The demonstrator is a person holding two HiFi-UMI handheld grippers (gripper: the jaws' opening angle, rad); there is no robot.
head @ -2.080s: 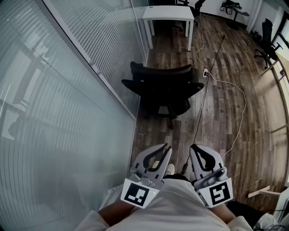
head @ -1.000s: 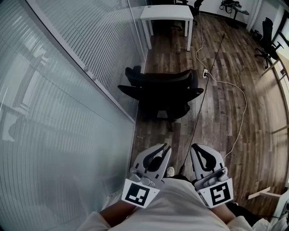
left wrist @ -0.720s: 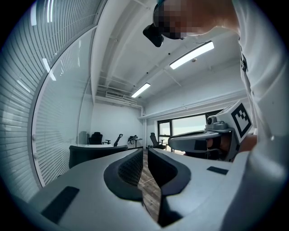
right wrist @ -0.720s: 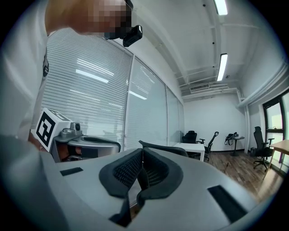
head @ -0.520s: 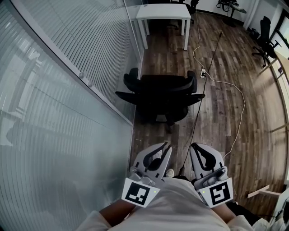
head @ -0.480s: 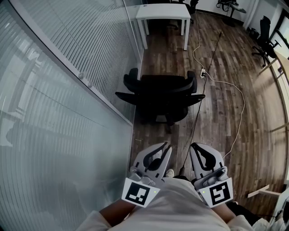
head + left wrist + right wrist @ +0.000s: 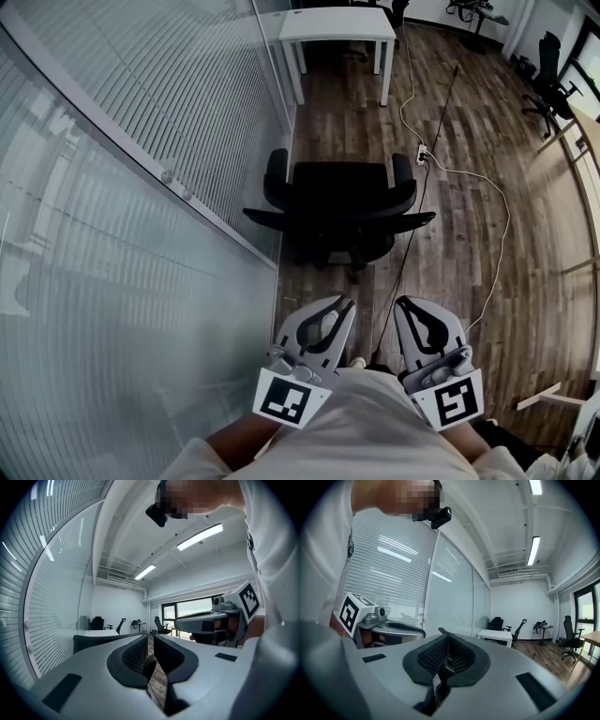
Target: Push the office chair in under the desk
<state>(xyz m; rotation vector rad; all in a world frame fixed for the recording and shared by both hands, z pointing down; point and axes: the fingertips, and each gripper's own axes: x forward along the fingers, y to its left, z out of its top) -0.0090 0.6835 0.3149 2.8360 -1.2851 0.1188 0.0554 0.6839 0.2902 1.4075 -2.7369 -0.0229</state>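
- The chair (image 7: pixel 339 211) is seen squarer than before, perhaps turned, well short of the surface (image 7: pixel 337 23).
- Left gripper (image 7: pixel 348 303) and right gripper (image 7: pixel 402 306) jaws are held together, empty.

This is an office. A black swivel chair (image 7: pixel 342 211) with armrests stands on a wood-plank floor (image 7: pixel 459 122). Just left of the chair runs a glass wall (image 7: pixel 94 281) with slatted blinds (image 7: pixel 187 84). Beyond the chair stands a plain white desk (image 7: pixel 339 26). Right of the chair a white cable (image 7: pixel 497 216) trails across the floor from a power strip (image 7: pixel 424 153). Further right and beyond stands a second chair (image 7: pixel 551 80) of the same sort. Strip lights (image 7: pixel 199 536) run along the white ceiling overhead.
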